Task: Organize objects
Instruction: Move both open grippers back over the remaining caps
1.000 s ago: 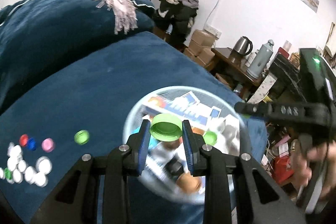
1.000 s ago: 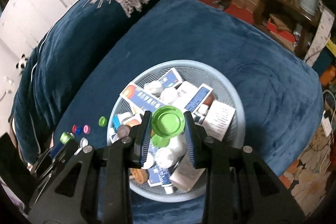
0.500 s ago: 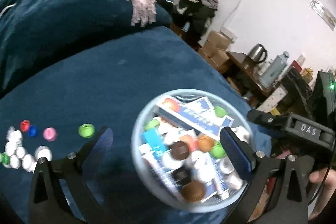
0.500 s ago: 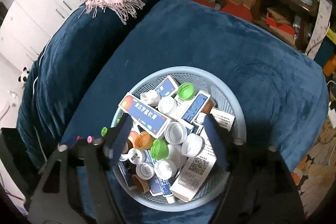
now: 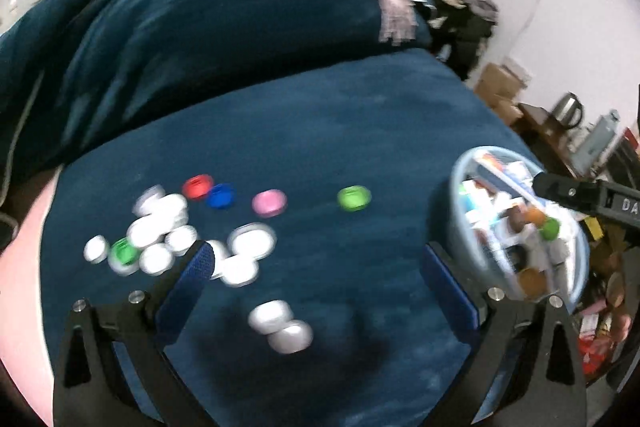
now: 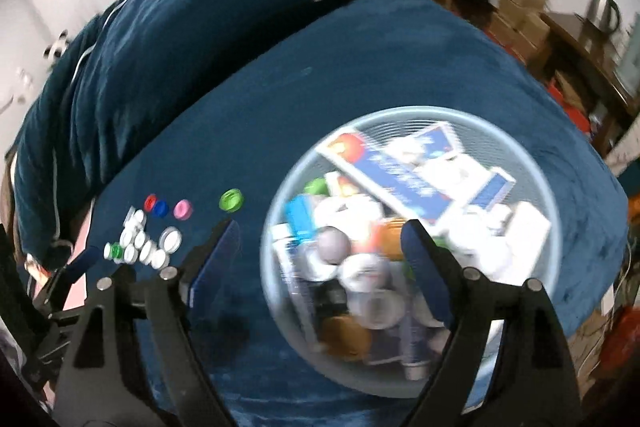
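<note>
Both hand-held grippers are gaping wide and carrying nothing: the left hand-held gripper [image 5: 318, 267] is hanging over the loose caps [image 5: 160, 231] scattered on the blue bed [image 5: 320, 131], while the right hand-held gripper [image 6: 320, 247] is hovering at the left rim of the basket [image 6: 400, 115] piled with bottles and boxes. Judging by this, a fresh pick is beginning; next, each one needs lowering squarely around a single cap or bottle.
</note>
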### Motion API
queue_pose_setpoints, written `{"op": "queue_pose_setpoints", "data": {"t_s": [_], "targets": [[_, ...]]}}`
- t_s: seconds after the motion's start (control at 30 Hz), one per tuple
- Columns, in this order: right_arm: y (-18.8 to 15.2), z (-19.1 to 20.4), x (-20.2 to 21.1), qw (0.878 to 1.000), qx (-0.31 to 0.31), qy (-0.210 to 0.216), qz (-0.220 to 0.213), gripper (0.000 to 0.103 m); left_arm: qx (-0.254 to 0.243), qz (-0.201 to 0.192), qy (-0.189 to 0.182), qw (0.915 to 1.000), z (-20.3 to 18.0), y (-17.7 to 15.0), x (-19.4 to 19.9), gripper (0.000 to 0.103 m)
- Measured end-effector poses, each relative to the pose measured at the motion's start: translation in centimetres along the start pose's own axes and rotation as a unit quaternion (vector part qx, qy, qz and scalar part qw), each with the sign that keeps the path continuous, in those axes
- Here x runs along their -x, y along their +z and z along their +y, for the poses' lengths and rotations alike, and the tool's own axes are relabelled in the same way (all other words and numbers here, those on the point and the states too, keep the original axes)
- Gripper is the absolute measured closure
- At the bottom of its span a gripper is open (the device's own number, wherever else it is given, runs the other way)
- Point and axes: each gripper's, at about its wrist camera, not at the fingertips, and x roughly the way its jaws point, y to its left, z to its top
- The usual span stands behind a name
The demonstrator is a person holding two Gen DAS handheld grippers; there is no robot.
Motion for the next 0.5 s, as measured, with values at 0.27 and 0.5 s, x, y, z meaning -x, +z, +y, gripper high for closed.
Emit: {"op": "queue_pose_setpoints", "data": {"t_s": [0.27,0.5], "targets": [[-1.1,8.6,-2.6,0.995,0.095,0.012,0.031,0.019,0.058,0.013,0.033,0.9977,8.2,-2.5,0.0,0.001],[-2.4,13.6,-5.5,0.987,0.143,0.021,0.07,0.019,0.108,0.035,0.035,0.9929,12.4,-4.8,-1.0,0.001]]}}
